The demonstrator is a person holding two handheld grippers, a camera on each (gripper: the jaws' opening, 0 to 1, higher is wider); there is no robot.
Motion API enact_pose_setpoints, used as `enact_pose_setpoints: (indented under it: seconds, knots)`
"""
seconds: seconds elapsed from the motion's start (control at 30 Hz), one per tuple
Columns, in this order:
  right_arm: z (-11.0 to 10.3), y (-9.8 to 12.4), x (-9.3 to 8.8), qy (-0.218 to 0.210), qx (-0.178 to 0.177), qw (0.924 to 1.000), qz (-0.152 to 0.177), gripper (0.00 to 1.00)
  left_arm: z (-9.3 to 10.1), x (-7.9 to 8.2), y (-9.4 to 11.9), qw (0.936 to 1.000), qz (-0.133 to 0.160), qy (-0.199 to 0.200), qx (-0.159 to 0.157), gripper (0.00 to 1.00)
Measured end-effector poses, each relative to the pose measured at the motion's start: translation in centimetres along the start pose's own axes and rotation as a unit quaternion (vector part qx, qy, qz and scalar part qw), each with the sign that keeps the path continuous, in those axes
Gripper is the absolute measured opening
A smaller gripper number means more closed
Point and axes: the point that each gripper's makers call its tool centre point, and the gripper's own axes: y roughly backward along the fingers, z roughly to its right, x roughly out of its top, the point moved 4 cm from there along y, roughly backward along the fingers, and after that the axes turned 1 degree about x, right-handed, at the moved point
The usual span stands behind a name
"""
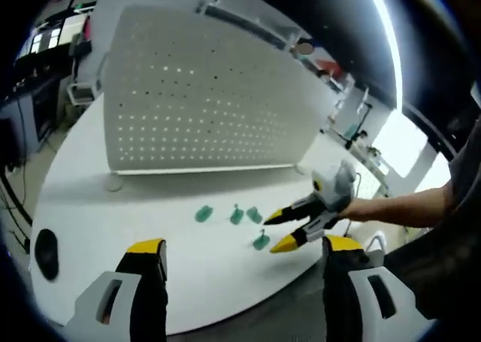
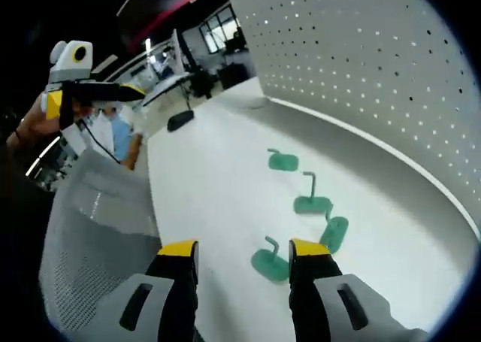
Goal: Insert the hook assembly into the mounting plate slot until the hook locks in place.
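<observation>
While four green hooks (image 2: 293, 207) are lying on the white table (image 2: 210, 184) before the pegboard (image 2: 376, 71), I am holding the right gripper (image 2: 244, 255) spread, its right jaw just beside the nearest hook (image 2: 269, 263). My left gripper (image 1: 244, 255) is hovering spread, well back.

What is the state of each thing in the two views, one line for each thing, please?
Four green hooks: lying loose on the white table, apart from each other, none on the board.
Pegboard: standing upright at the back of the table, no hook in it.
Right gripper: jaws open, empty, nearest hook lying between the tips.
Left gripper: jaws open, empty, above the near table edge.
Black object: lying on the table.
</observation>
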Motion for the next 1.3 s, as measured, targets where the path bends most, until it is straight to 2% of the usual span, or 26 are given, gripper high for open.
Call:
enact_pose_setpoints:
  seconds: [0.07, 0.33, 0.37, 0.4, 0.43, 0.57, 0.87, 1.1, 1.3]
  knots:
    - [0.5, -0.6, -0.3, 0.01, 0.002, 0.9998, -0.015, 0.39, 0.0, -0.2, 0.0, 1.0, 0.0, 0.002, 0.001, 0.86]
    - [1.6, -1.6, -0.6, 0.009, 0.013, 0.9991, -0.04, 0.33, -0.6, -1.0, 0.3, 0.9999, -0.008, 0.008, 0.012, 0.86]
    - [1.6, -1.6, -0.6, 0.016, 0.013, 0.9989, -0.043, 0.3, -0.7, -1.0, 0.3, 0.9999, -0.008, 0.008, 0.013, 0.86]
    - [2.0, -1.4, -0.4, 0.048, 0.006, 0.9979, -0.044, 0.27, -0.7, -1.0, 0.3, 0.9998, -0.009, 0.009, 0.014, 0.86]
    - [2.1, -1.4, -0.5, 0.062, 0.006, 0.9969, -0.047, 0.23, -0.8, -1.0, 0.3, 0.9998, -0.009, 0.009, 0.014, 0.86]
    - [2.0, -1.3, -0.7, 0.076, 0.019, 0.9951, -0.061, 0.19, -0.7, -1.1, 0.2, 0.9998, -0.01, 0.01, 0.014, 0.86]
    - [2.2, -1.4, -0.8, 0.078, 0.033, 0.9936, -0.075, 0.01, -0.5, -1.3, -0.1, 0.9998, -0.016, 0.01, 0.01, 0.85]
    - [1.8, -1.3, -0.8, 0.077, 0.036, 0.9933, -0.079, 0.01, -0.6, -1.4, -0.2, 0.9997, -0.018, 0.011, 0.012, 0.84]
    - [1.7, -1.1, -0.6, 0.048, 0.014, 0.9969, -0.061, 0.0, -0.4, -1.7, -0.5, 0.9997, -0.022, 0.012, 0.008, 0.84]
